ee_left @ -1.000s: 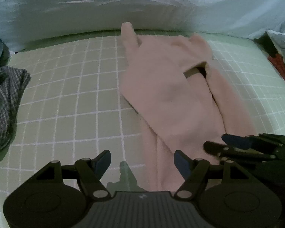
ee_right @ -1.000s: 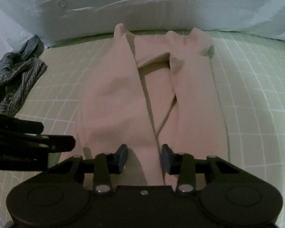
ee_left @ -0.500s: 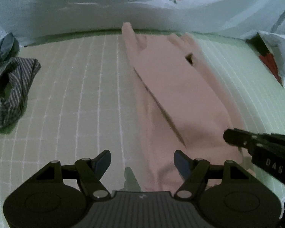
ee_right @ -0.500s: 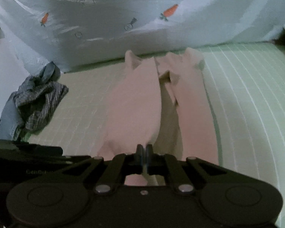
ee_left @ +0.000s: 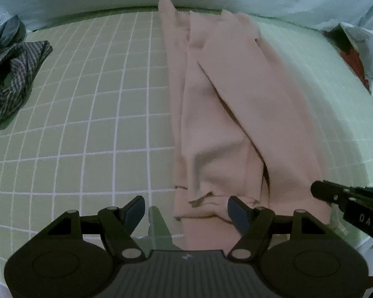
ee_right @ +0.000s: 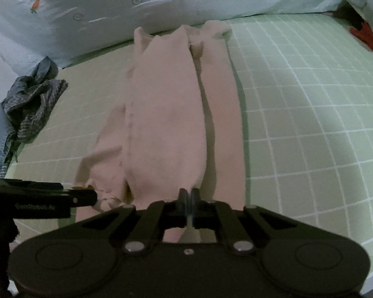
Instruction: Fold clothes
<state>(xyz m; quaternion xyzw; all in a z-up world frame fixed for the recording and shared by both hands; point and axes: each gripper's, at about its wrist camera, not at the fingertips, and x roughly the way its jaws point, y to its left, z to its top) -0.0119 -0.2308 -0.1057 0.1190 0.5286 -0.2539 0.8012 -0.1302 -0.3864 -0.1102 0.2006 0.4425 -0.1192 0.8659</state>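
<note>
Pink trousers (ee_left: pixel 238 104) are laid lengthwise on the green grid-pattern bedsheet (ee_left: pixel 92 114), legs stretched twd the far pillow edge, waist end nearest the cams. In the right wrist view one leg (ee_right: pixel 161 124) is seen folded over, w/ the other leg (ee_right: pixel 223 114) lying just beside it on the sheet. Right gripper (ee_right: pixel 187 198) is pinched fully closed, fingertips pressed together on the near edge of the folded-over pink fabric. Left gripper (ee_left: pixel 186 209) is spread wide, nothing held; its right fingertip sits over the waistband, left fingertip over bare sheet. A crumpled plaid shirt (ee_left: pixel 10 74) is left well apart at the left side. A carrot-print blanket (ee_right: pixel 92 7) is bunched along the far edge of the bed.
</note>
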